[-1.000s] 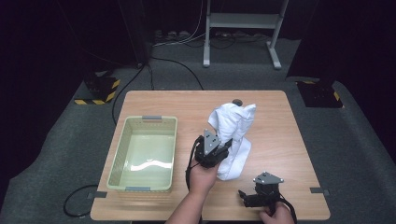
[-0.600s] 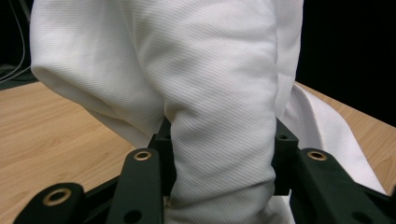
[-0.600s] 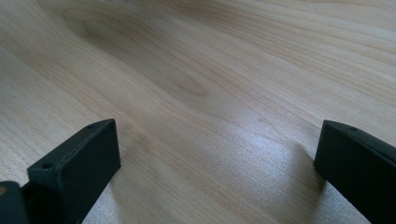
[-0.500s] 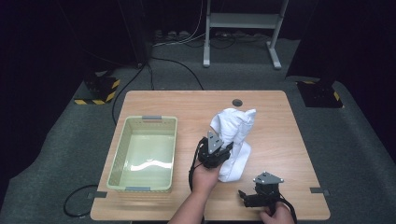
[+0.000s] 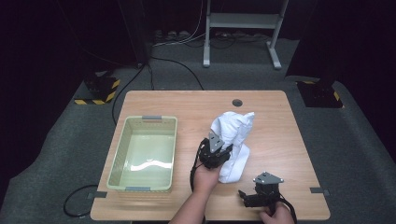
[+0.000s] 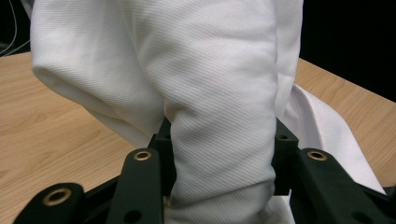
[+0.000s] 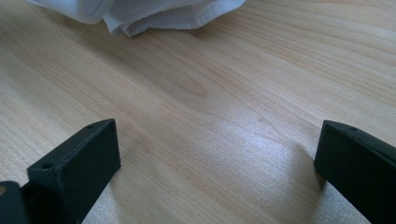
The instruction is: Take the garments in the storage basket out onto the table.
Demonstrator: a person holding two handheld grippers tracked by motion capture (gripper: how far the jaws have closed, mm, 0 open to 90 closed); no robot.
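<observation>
A white cloth (image 5: 237, 133) is bunched up in the middle right of the wooden table (image 5: 187, 105), its upper part raised and its lower end trailing on the wood. My left gripper (image 5: 220, 145) is shut on a thick fold of the cloth (image 6: 210, 70), which fills the gap between the jaws of the left gripper (image 6: 224, 151). Near the table's front edge, my right gripper (image 5: 246, 195) rests low over bare wood. In the right gripper view, the right gripper (image 7: 217, 154) is open with nothing between its jaws, and the cloth's hem (image 7: 154, 11) lies ahead of it.
A pale green plastic basket (image 5: 116, 161) sits empty on the left half of the table. A round cable hole (image 5: 237, 102) is at the back edge, just behind the cloth. Cables and a metal stand occupy the dark floor beyond.
My left gripper has pulled the held cloth a little toward the front edge, which uncovered the cable hole. The right gripper has stayed in place.
</observation>
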